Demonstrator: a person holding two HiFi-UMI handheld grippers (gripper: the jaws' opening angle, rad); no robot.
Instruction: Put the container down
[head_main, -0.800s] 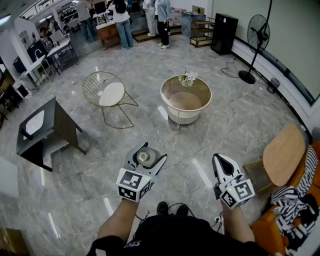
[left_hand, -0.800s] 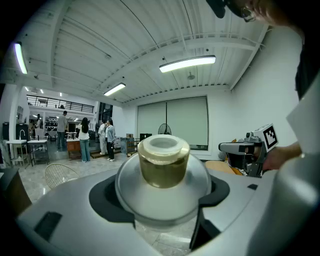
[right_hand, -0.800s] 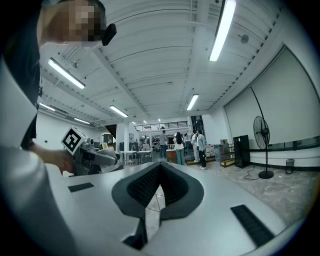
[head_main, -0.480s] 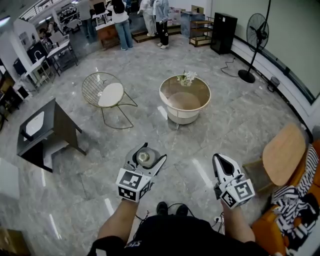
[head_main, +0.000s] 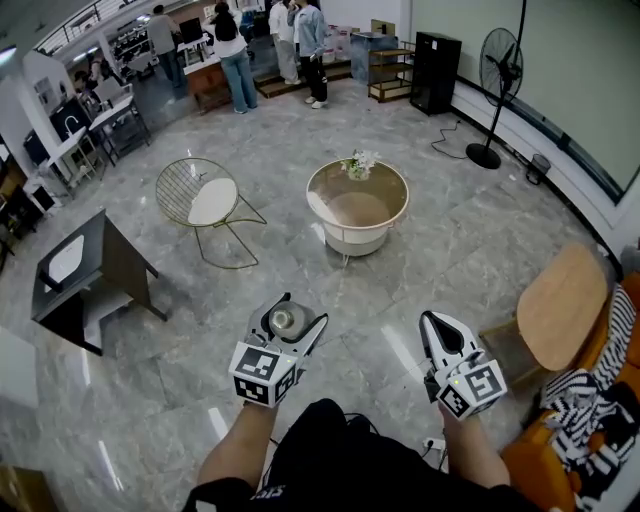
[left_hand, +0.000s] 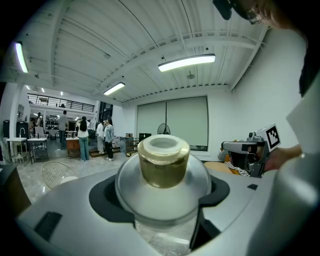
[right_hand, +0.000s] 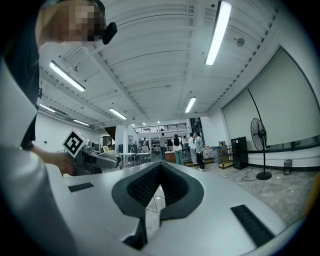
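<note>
**A:** What has changed?

**B:** Little in my hands. My left gripper (head_main: 300, 312) still clamps its jaws on the container (head_main: 284, 319), which hangs near me above the floor (head_main: 180, 340). My right gripper (head_main: 434, 322) stays closed on nothing. The room has slid, though. The round table (head_main: 310, 200) now sits a touch further left, and my leg (head_main: 330, 440) has come forward.

**A:** Meaning?

**B:** I judge that I'm walking. Nothing is set down yet, and that far table looks the likely spot.
</note>
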